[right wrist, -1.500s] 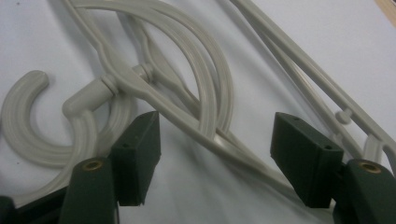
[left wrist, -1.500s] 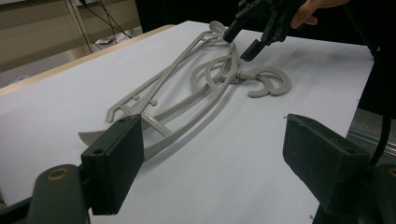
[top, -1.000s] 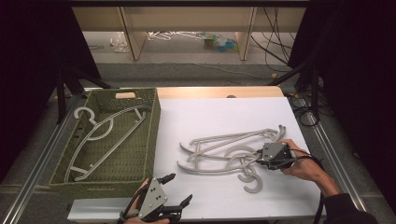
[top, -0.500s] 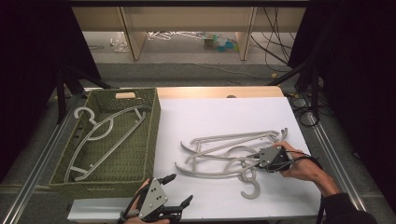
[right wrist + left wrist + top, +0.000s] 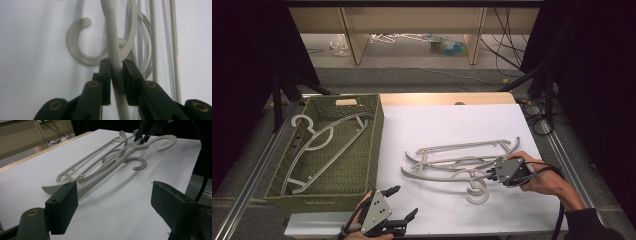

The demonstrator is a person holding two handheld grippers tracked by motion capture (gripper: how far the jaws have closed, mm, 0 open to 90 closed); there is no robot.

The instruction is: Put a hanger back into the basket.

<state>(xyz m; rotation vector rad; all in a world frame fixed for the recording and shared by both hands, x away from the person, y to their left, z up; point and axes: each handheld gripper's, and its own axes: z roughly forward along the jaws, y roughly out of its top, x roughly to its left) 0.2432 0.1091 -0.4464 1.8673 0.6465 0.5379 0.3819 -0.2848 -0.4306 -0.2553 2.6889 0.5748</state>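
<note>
The high view looked down from the person's side, while both gripper views sat low and close, sharing the hangers.

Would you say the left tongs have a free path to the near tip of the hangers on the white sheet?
Probably yes: the left tongs stand open, with bare white sheet up to the hangers.

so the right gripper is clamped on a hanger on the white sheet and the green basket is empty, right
Not quite: the green basket is not empty. The high view shows a grey hanger lying inside it. The rest holds: the right gripper is clamped on a hanger over the white sheet.
</note>
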